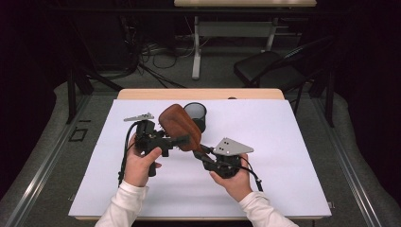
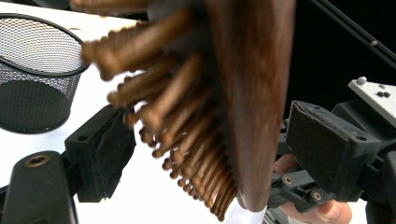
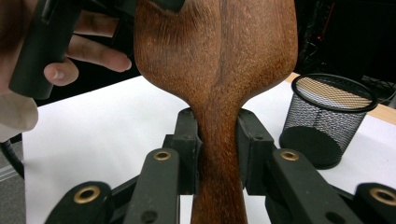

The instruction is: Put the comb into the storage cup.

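A dark room with cables on the floor and a folding chair [image 1: 269, 66] lay behind a table [image 1: 198, 93] covered by a white sheet [image 1: 265, 156]. A wooden hairbrush [image 1: 179, 126] was held above the sheet, near its middle, with a black mesh cup [image 1: 196, 116] standing just behind it. The brush's handle was pinched between the jaws of the right gripper [image 1: 204, 156], as was seen plainly in the right gripper view, where both pads pressed on the narrow neck [image 3: 218, 154]. The left gripper [image 1: 176, 141] was set about the brush's head, its jaws spread on either side: one pad [image 2: 109, 154] lay just beside the bristles [image 2: 187, 140], the other [image 2: 322, 149] was held apart from the wooden back.
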Available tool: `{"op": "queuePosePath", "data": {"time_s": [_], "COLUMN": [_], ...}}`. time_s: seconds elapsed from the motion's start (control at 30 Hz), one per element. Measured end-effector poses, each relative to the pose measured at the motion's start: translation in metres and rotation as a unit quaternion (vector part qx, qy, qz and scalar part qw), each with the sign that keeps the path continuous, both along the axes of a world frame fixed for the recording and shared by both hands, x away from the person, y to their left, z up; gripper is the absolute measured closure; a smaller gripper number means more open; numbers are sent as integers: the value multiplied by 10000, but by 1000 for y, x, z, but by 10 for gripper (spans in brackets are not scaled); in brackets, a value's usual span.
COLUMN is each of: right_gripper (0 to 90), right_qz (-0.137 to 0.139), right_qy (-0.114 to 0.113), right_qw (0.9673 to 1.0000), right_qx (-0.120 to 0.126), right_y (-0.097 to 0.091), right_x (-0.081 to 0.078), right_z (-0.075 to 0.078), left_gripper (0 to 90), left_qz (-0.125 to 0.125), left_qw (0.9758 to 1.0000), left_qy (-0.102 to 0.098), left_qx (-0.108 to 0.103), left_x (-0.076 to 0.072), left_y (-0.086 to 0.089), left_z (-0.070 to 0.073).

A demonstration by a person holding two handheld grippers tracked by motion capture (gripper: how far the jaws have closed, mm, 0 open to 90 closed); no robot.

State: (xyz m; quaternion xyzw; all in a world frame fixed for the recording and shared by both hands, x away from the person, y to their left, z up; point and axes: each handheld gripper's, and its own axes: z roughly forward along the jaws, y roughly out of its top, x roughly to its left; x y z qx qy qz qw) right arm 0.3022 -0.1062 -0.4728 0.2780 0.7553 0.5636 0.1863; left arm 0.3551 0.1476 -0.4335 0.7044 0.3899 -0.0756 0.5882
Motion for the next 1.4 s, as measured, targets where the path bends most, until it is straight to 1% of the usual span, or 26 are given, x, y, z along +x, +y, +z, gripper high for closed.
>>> {"op": "queuePosePath", "data": {"time_s": [0.27,0.37,0.5,0.6,0.73,0.87,0.93,1.23,1.3,1.37,1.4], "right_gripper": [721,721,720,721,720,720,720,720,720,720,720], "right_qz": [100,176,228,247,252,269,271,281,289,296,295], "right_qy": [-29,-38,-67,-70,-69,-94,-97,-109,-107,-119,-120], "right_qw": [9999,9997,9995,9995,9995,9994,9994,9993,9993,9992,9992], "right_qx": [-95,-139,-195,-206,-180,-192,-192,-236,-232,-250,-262], "right_y": [5,8,11,12,11,11,11,11,11,11,11], "right_x": [-4,-6,-7,-8,-8,-8,-8,-7,-7,-7,-7], "right_z": [-3,-5,-7,-8,-8,-8,-9,-11,-11,-11,-12], "left_gripper": [162,174,194,231,291,345,372,371,372,372,376], "left_qz": [108,92,87,120,163,226,240,252,235,252,224], "left_qw": [9999,9999,9999,9999,9999,9997,9997,9996,9997,9996,9996], "left_qy": [15,43,46,43,36,86,85,26,39,115,116], "left_qx": [-67,-105,-49,9,22,39,11,81,82,83,96], "left_x": [1,1,1,0,0,0,0,0,0,0,1], "left_y": [9,12,15,16,17,18,18,18,19,19,19], "left_z": [3,4,4,4,3,2,1,0,0,0,-1]}}
